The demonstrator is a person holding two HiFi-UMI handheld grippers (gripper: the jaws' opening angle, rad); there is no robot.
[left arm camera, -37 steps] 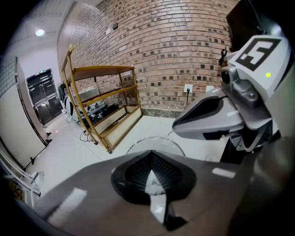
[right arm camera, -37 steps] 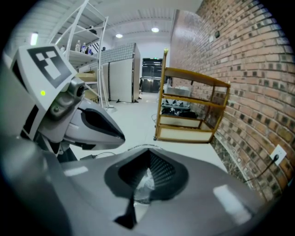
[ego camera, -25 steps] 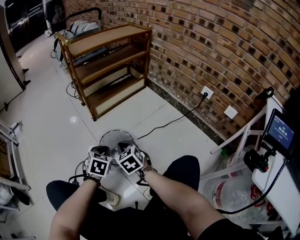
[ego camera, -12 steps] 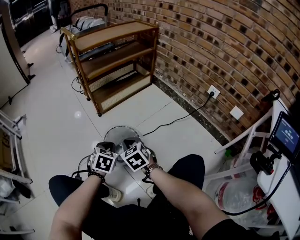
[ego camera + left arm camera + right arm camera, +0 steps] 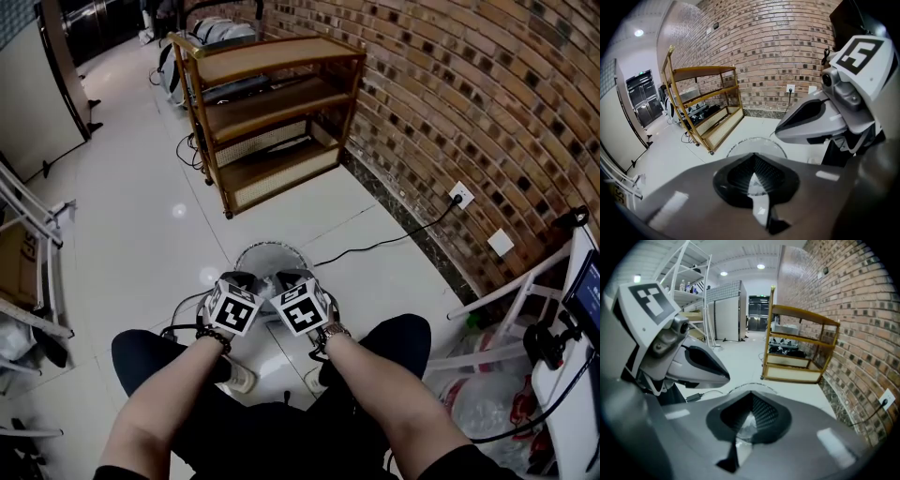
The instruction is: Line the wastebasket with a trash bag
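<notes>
— Jaws on the left gripper (image 5: 753, 183): what are they doing?
— They are pressing fully together and pinching a thin fold of the clear trash bag (image 5: 755, 178). A pale sliver of film is showing right between the pads.
— And the right gripper (image 5: 742, 426)?
— Its jaws are sitting tight together too, and they are clamping a crinkled bit of the same clear film.
— Where is the wastebasket (image 5: 253, 247) standing?
— It is standing on the white floor just beyond and below both pairs of jaw tips, and its round rim is showing straight ahead of them. The two grippers are hovering side by side over its near edge, close to each other.
— Is the bag lying over that rim?
— I cannot tell; the film is too clear to follow past the jaws.
— What else is showing?
— A wooden shelf (image 5: 272, 112) is standing well beyond the jaws, against the brick wall (image 5: 469, 112). A black cable (image 5: 384, 246) is running over the floor, off to the right of the right jaws.
</notes>
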